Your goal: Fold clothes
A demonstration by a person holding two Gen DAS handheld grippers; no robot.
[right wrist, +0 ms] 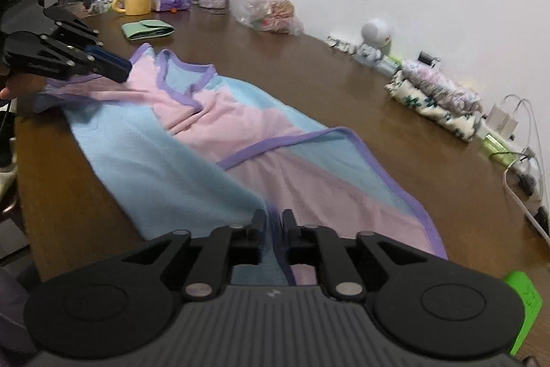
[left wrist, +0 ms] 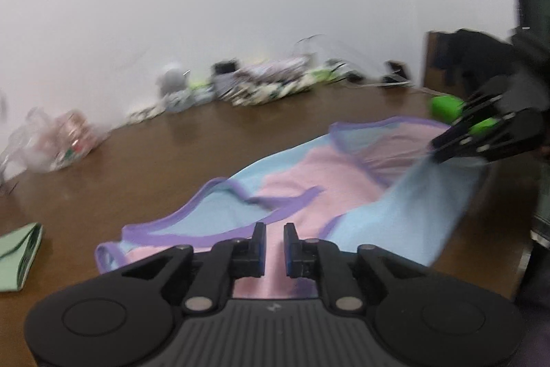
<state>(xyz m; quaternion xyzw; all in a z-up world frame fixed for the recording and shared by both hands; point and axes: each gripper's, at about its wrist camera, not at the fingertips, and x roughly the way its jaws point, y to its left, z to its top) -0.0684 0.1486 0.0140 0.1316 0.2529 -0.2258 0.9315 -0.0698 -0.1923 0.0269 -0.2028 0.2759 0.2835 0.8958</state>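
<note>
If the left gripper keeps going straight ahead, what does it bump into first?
Most likely the pink and blue garment: it lies right ahead of the left gripper, between its fingers already. Depth is hard to judge.

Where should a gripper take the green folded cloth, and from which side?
Grip the green cloth at its open layered end, the one toward the yellow mug. It lies flat on the table, so come in low and level there. The opposite end looks like a rounded fold and would probably slip.
</note>
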